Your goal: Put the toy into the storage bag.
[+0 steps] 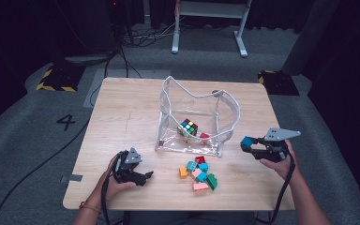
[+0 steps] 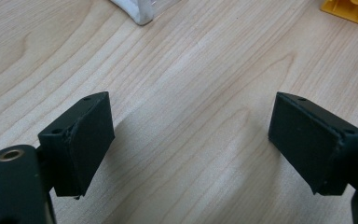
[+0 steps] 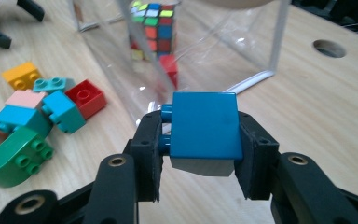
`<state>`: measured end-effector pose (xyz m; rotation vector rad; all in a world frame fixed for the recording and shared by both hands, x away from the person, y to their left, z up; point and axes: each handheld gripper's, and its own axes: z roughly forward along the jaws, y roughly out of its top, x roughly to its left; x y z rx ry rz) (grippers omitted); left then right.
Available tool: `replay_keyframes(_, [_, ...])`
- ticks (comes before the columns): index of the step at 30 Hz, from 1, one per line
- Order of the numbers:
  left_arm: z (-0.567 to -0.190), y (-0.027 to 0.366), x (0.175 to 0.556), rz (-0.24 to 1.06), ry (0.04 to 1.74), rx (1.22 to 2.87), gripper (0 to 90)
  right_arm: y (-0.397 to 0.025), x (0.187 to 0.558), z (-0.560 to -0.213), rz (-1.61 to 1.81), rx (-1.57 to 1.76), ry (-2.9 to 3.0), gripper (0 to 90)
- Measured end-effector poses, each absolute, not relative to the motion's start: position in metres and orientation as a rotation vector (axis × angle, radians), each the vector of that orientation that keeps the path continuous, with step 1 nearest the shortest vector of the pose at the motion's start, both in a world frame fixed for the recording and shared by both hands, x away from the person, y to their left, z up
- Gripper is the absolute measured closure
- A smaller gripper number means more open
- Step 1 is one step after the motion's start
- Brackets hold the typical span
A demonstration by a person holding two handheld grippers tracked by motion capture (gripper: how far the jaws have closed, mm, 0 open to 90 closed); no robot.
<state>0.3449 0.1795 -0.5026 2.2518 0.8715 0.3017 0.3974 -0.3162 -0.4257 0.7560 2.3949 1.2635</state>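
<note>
Blue plastic building brick (image 3: 205, 126) sits clamped between the jaws of the right gripper (image 1: 255, 146), lifted just short of the clear plastic pouch (image 1: 228, 112) ahead, apparently for dropping inside, while the left gripper (image 2: 191, 140) rests wide open, holding nothing.

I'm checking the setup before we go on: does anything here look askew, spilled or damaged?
Nothing looks damaged. The clear plastic pouch with white edging sags unevenly, its rim wavy. The loose plastic building bricks lie in a jumbled cluster on the wooden table. The right gripper holds a blue brick squarely.
</note>
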Motion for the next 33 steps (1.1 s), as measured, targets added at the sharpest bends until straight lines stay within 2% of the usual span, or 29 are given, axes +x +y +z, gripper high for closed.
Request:
replay_keyframes(16, [-0.503, 0.180, 0.345, 0.306, 0.872, 2.252, 14.2, -0.340, 0.421, -0.365, 1.338, 0.761, 2.271, 57.5])
replay_keyframes(33, [-0.503, 0.180, 0.345, 0.307, 0.872, 2.252, 14.2, -0.315, 0.458, -0.308, 1.307, 0.712, 2.257, 57.6])
